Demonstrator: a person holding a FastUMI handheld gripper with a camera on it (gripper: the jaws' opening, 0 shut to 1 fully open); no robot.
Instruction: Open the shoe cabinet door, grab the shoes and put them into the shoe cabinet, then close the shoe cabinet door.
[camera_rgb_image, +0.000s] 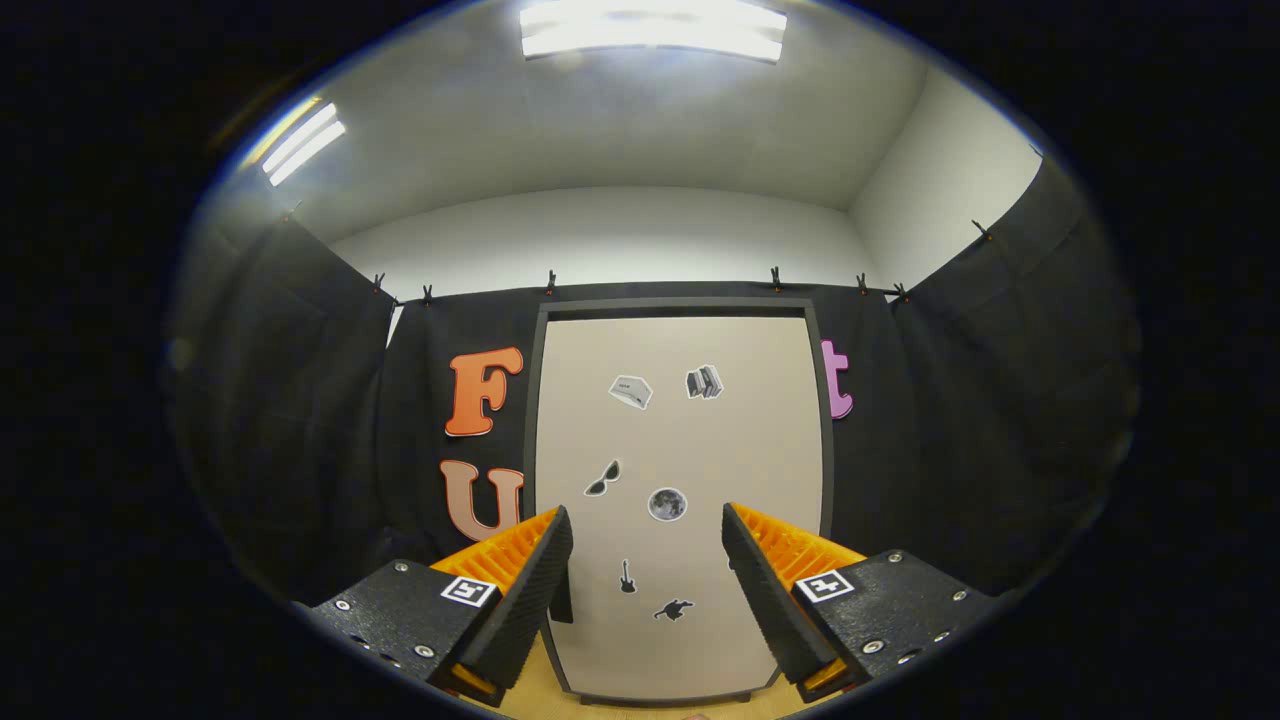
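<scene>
The shoe cabinet (680, 430) stands straight ahead against the black cloth wall. Its beige door is shut inside a dark grey frame and carries several small stickers. A small dark handle (562, 606) shows at the door's lower left edge, just behind my left finger. My gripper (648, 545) is open, its two orange-and-black fingers (530, 580) spread wide with nothing between them, some way short of the door.
A strip of light wooden floor (540, 690) runs below the cabinet's base. Black cloth walls close in on the left and right. Ceiling lights (650, 30) shine overhead.
</scene>
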